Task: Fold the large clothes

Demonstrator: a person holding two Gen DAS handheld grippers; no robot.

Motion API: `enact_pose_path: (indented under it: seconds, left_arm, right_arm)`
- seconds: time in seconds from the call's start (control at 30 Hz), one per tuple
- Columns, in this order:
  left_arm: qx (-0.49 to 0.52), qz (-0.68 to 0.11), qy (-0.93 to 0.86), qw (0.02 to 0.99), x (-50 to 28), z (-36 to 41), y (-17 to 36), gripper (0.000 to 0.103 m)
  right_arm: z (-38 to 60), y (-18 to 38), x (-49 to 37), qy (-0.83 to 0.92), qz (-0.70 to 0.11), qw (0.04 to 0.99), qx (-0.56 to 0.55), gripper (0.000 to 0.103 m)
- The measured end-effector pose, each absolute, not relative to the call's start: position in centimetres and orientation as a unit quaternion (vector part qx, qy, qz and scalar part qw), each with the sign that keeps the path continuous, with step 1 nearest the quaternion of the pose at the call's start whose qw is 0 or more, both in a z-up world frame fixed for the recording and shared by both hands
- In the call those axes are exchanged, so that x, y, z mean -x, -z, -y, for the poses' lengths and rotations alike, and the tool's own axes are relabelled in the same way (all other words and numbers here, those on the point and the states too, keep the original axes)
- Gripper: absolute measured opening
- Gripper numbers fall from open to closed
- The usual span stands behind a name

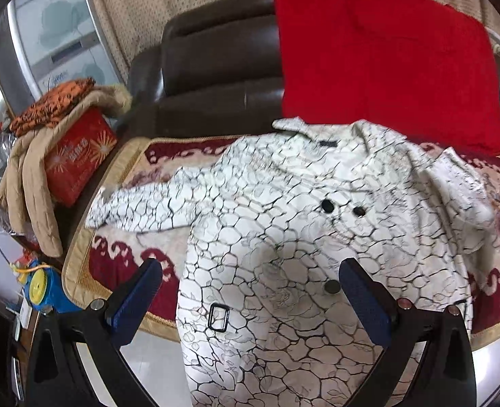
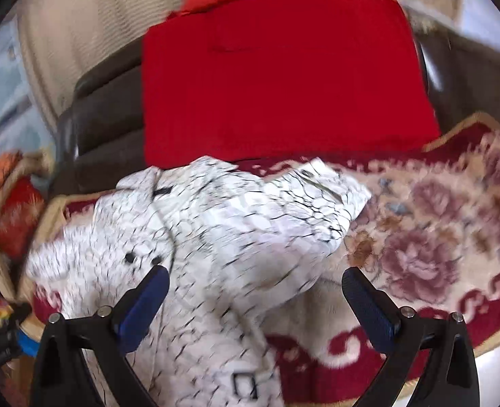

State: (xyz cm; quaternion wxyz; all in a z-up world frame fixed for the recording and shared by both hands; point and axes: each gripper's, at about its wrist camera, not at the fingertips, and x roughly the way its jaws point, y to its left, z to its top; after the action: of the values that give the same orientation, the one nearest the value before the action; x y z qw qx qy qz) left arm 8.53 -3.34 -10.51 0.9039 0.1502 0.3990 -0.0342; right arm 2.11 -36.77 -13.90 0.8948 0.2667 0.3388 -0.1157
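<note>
White crackle-print coat (image 1: 284, 237) looks soft, bulky, fairly heavy; I'd pinch its outstretched sleeve (image 1: 141, 207) cuff. My left gripper (image 1: 250, 291) and right gripper (image 2: 253, 298) both gape wide, empty.

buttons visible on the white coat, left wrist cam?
3. Two dark ones side by side on the chest, one grey lower down beside the left tongs' right finger. Folds may hide more.

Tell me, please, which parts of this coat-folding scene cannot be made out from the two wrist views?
- White coat hem: cut off by the bottom edge, left wrist view.
- Its right sleeve: motion-blurred, right wrist view; bunched in the left.
- Red box lettering: too small.
- Sofa back: partly hidden by the red cloth.
</note>
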Motion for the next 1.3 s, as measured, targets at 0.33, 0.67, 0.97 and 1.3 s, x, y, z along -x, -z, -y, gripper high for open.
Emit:
enact_pose_path:
  seconds: [0.33, 0.67, 0.97, 1.3]
  left_arm:
    - [-0.15, -0.429, 0.035, 0.89, -10.7, 4.0, 12.8, 0.103]
    - [-0.145, -0.442, 0.04, 0.884, -11.9, 3.9, 13.7, 0.103]
    - [-0.108, -0.432, 0.016, 0.895, -12.7, -0.3, 12.7, 0.103]
    - [-0.058, -0.42, -0.024, 0.905, -12.2, -7.3, 11.7, 0.103]
  right_arm:
    - [51.6, 23.5, -6.0, 0.096, -0.302, 0.78, -0.541, 0.099]
    - [53.5, 26.4, -11.9, 0.117, -0.302, 0.755, -0.57, 0.028]
    - [46.5, 18.4, -12.4, 0.079, -0.261, 0.843, -0.464, 0.016]
    - [27.3, 12.3, -18.3, -0.08, -0.29, 0.892, -0.336, 0.016]
